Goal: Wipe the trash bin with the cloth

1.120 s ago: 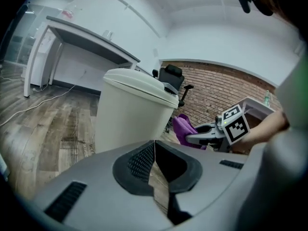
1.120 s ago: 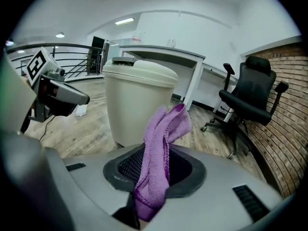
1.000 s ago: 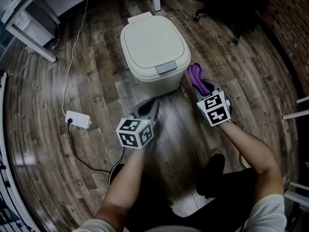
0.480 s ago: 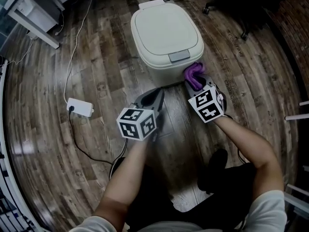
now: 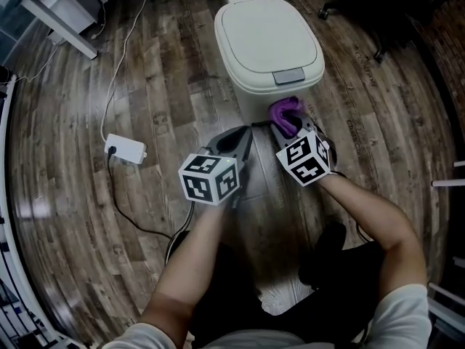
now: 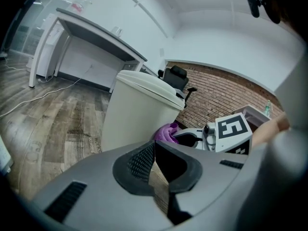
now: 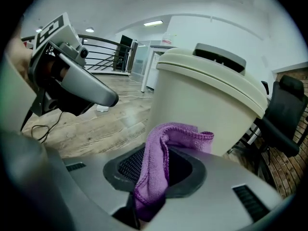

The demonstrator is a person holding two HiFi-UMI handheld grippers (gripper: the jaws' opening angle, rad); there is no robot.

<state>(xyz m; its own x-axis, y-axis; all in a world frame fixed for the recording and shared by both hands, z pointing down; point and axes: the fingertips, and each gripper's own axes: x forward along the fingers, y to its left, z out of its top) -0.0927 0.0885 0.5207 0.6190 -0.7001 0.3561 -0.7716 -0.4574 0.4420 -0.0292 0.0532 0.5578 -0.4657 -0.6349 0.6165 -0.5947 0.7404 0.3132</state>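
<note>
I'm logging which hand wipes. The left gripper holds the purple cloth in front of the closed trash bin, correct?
No, it is the right gripper that holds the purple cloth, pinched between its jaws in the right gripper view. The rest stands: it is in front of the closed trash bin.

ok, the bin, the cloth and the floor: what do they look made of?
Trash bin: likely moulded plastic, cream, smooth satin finish; the lid and walls are rounded and seamless.
Cloth: probably microfibre or terry, purple; it has a fuzzy nap and limp folds.
Floor: wood-look planks, slightly glossy, with grain and seams visible; real wood or laminate, cannot tell.
</note>
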